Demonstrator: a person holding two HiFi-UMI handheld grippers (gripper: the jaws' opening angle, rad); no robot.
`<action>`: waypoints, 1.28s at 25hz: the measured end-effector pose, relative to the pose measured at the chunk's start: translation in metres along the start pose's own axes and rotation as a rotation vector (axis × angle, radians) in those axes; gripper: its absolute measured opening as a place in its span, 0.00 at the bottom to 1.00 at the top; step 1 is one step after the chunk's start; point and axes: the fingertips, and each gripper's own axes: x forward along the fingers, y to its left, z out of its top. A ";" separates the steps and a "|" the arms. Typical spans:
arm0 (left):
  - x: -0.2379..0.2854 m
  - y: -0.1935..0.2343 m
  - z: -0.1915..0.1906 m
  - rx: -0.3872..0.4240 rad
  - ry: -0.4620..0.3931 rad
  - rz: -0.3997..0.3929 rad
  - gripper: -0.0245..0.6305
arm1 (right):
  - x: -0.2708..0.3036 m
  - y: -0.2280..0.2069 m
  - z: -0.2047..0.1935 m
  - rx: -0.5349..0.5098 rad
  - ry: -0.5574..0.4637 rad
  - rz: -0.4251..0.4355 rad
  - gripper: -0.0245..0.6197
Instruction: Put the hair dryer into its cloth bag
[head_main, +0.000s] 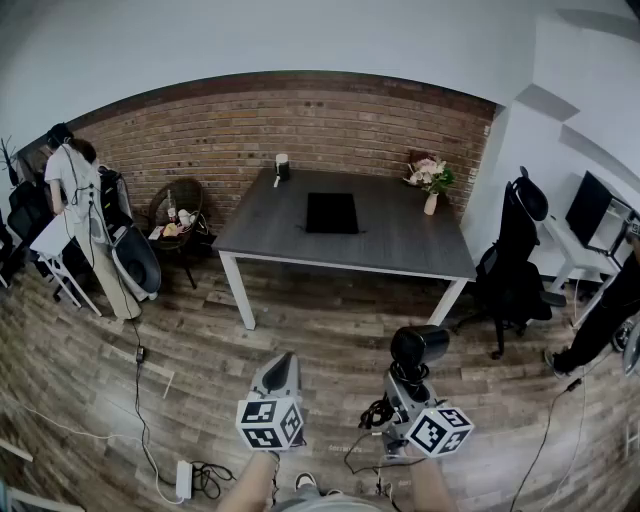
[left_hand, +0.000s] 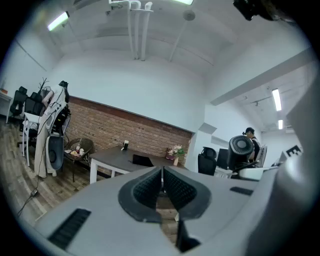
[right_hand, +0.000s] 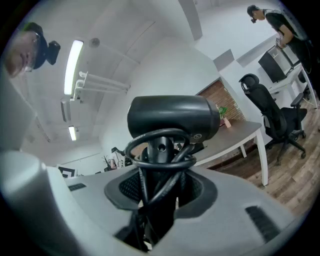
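Brick wall (head_main: 300, 130), grey table (head_main: 400, 235), wood floor (head_main: 330, 330)

I am holding two grippers, a left gripper (head_main: 283, 365) and a right gripper (head_main: 405, 380), and one hair dryer (head_main: 420, 345). At twelve o'clock one table (head_main: 400, 250) is bearing one cloth bag (head_main: 331, 213) and one flower vase (head_main: 432, 182).

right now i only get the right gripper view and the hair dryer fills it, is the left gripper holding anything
observer: no, the left gripper is empty, its fingers closed together with nothing between them.
operator: ok and where's the bag
observer: a flat black rectangle, likely the cloth bag, lies in the middle of the dark grey table, across the wood floor from you.
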 end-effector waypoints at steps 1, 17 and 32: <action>0.000 0.001 0.000 -0.002 0.000 0.000 0.06 | 0.000 -0.001 0.000 -0.001 -0.002 -0.001 0.27; 0.012 0.042 0.005 -0.014 0.010 -0.034 0.06 | 0.030 0.019 -0.010 0.047 -0.026 0.009 0.27; 0.051 0.075 0.009 -0.015 0.041 -0.047 0.06 | 0.063 0.000 -0.013 0.107 -0.030 -0.045 0.27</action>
